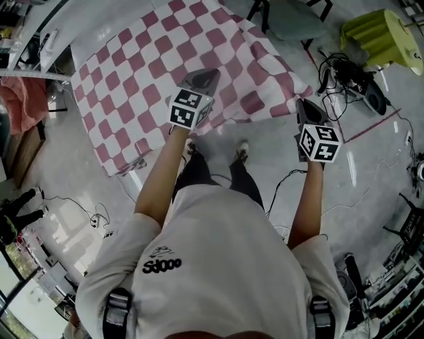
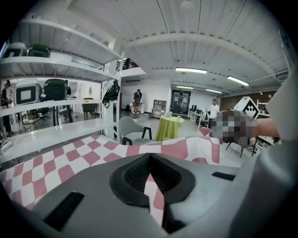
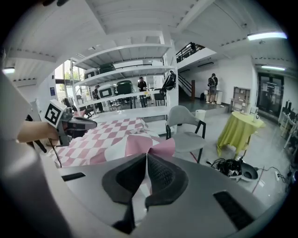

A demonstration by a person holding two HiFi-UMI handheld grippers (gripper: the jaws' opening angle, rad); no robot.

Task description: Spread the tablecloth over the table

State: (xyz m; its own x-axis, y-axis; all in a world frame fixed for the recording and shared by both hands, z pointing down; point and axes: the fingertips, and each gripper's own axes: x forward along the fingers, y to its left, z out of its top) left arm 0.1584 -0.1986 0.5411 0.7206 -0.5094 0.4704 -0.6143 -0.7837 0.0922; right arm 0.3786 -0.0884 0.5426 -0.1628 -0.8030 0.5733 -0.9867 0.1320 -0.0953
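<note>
A pink-and-white checked tablecloth lies over most of a white table, whose far left part is bare. My left gripper is over the cloth's near edge and is shut on a fold of it; in the left gripper view the cloth runs between the closed pads. My right gripper is shut on the cloth's near right corner. In the right gripper view the pink corner bunches just past the jaws, and the left gripper shows across the cloth.
A grey chair stands past the table's right end. A yellow-green draped round table and a tangle of cables and devices are on the floor at right. White shelving lines the far side. The person's feet are near the table's edge.
</note>
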